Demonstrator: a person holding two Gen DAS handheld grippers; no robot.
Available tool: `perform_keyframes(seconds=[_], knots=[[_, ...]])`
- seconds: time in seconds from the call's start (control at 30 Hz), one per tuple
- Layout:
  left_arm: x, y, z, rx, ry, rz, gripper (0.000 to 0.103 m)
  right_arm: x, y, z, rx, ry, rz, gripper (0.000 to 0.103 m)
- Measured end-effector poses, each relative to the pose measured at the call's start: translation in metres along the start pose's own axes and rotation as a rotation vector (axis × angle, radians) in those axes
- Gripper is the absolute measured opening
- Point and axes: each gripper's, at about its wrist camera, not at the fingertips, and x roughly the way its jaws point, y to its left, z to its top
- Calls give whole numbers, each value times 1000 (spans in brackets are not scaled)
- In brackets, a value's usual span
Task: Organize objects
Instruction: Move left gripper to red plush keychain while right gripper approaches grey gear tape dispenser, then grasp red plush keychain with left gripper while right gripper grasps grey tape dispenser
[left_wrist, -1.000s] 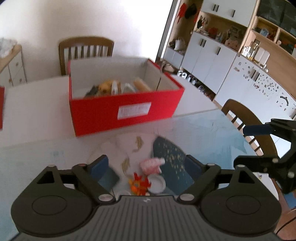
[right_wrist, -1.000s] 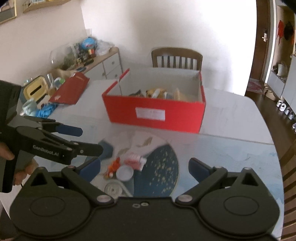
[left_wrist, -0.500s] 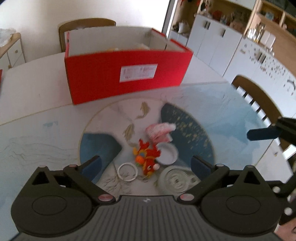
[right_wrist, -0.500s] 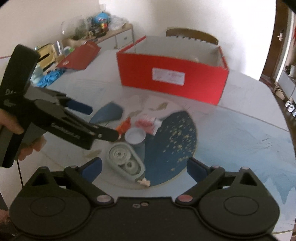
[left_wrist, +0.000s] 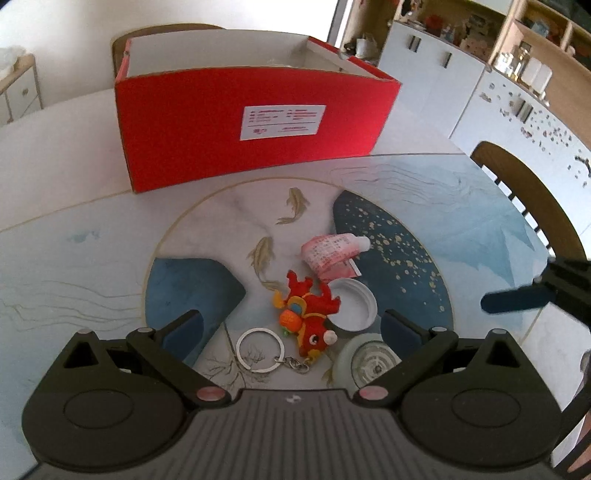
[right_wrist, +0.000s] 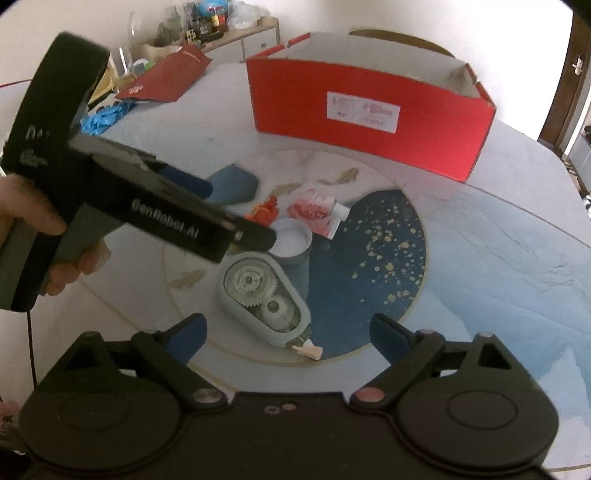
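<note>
- Left gripper (left_wrist: 291, 325): jaws spread wide, nothing pinched; red fish keychain (left_wrist: 308, 314) lies between its fingers on the table (left_wrist: 74, 258).
- Right gripper (right_wrist: 288, 328): jaws spread, have just been closing a little; correction tape dispenser (right_wrist: 266, 299) sits between them, not gripped.
- White lid (left_wrist: 352, 302) just right of the keychain; pink tube (left_wrist: 332, 251) just beyond it.
- Red box (left_wrist: 251, 122) at the far side, well apart from the small items.
- Hand (right_wrist: 33, 225) holds the left gripper.
</note>
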Motion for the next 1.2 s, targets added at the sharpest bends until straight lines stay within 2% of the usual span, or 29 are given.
perform_keyframes(seconds=[0.23,0.4,0.5,0.57,0.7,0.93,1.07,1.2], knots=[[4,6,1,-31,-24,-17,102,10,6,1,-22,-15,-20,85],[4,-1,3,-2,-48,-26,99,16,9,3,-49,-14,-17,81],[7,-4,4,8,-40,-35,89,19,9,4,-53,-8,-14,78],[9,-4,4,6,-33,-35,70,21,8,4,-54,-8,-13,76],[11,-1,4,-16,-26,-48,65,22,8,5,-50,-2,-7,68],[12,-1,5,-35,-15,-82,40,27,12,8,-76,1,7,60],[13,-1,4,-36,-11,-90,38,29,14,9,-96,5,11,60],[12,-3,4,-34,-12,-85,37,27,15,7,-115,2,11,53]])
